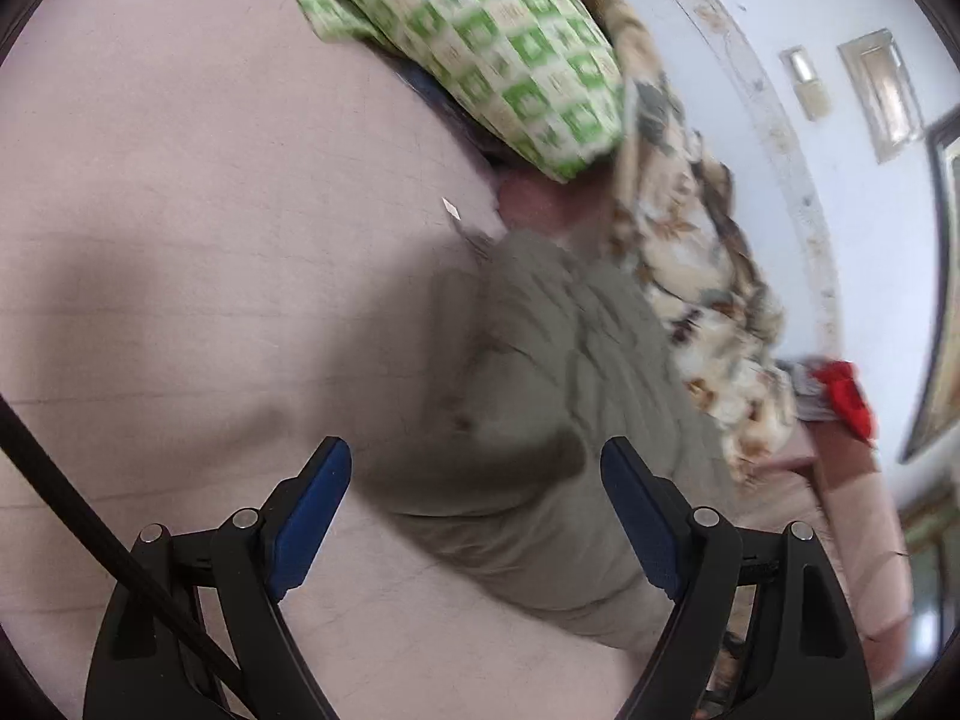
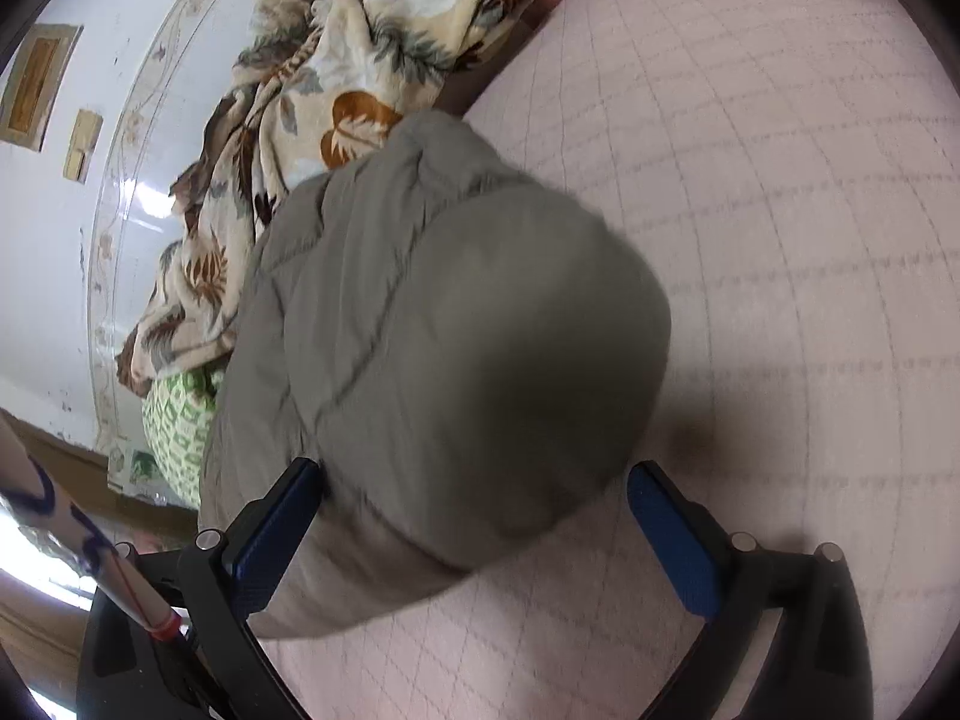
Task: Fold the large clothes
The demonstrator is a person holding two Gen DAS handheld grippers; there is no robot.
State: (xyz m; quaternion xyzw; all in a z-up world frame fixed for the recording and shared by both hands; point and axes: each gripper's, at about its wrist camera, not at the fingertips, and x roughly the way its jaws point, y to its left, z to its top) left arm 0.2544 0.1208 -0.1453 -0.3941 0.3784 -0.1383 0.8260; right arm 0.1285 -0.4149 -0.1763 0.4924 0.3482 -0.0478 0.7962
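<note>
A grey-olive padded garment (image 1: 552, 396) lies bunched on the pink quilted bed (image 1: 180, 210). My left gripper (image 1: 477, 468) is open, with its jaws wide apart just above the garment's near end. In the right wrist view the same garment (image 2: 444, 330) bulges as a rounded fold. My right gripper (image 2: 474, 492) is open and straddles that fold's near edge, holding nothing. The pink bed surface (image 2: 780, 180) spreads to the right.
A green-and-cream checked pillow (image 1: 498, 42) and a leaf-patterned blanket (image 1: 690, 252) lie along the bed's far side by the white wall; both also show in the right wrist view: blanket (image 2: 336, 78), pillow (image 2: 177, 420). A red item (image 1: 846, 396) lies further off.
</note>
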